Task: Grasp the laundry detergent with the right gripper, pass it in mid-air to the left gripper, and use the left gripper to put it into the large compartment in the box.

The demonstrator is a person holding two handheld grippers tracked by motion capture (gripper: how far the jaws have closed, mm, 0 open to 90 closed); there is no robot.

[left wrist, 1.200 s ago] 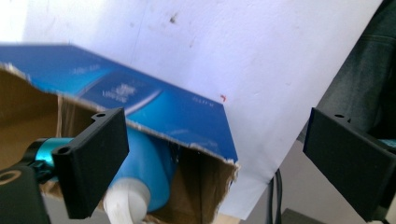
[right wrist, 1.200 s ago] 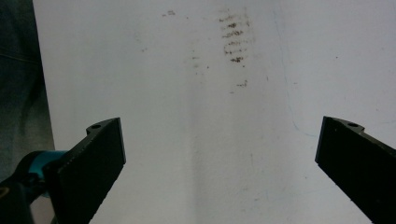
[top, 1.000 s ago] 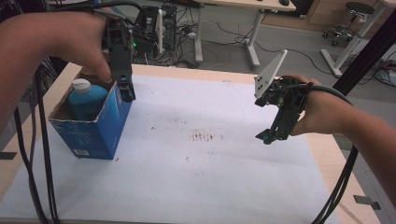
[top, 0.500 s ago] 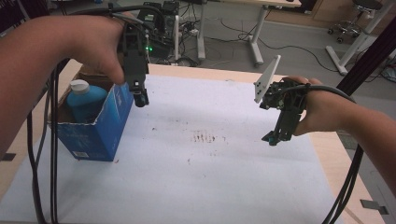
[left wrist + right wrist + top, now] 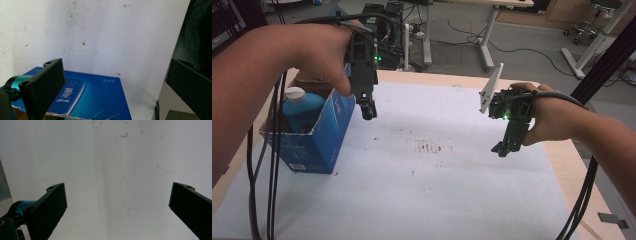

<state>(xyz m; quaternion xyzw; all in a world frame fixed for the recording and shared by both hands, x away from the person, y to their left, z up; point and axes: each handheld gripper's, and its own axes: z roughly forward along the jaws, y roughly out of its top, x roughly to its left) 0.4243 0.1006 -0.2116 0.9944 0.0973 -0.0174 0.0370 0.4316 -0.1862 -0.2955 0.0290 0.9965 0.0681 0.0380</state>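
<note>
A blue carton (image 5: pixel 319 142) stands open-topped at the table's left, and a blue bottle with a white cap (image 5: pixel 301 102) stands inside it. My left gripper (image 5: pixel 368 111) hangs just right of the carton's upper rim, pointing down. In the left gripper view its jaws (image 5: pixel 115 77) stand wide apart, having just been opening; the carton's printed side (image 5: pixel 97 97) lies below them, untouched. My right gripper (image 5: pixel 503 148) hovers over the white sheet at the right. Its jaws (image 5: pixel 117 202) are open with nothing between them.
A white, slightly stained sheet (image 5: pixel 437 195) covers most of the wooden table (image 5: pixel 569 165). Black cables (image 5: pixel 272 175) hang down at the left beside the carton. Desk legs and office chairs stand on the floor beyond the far edge.
My left gripper has moved right, from over the carton's rim to just beside it. The right gripper has sunk a little and otherwise kept its place.
</note>
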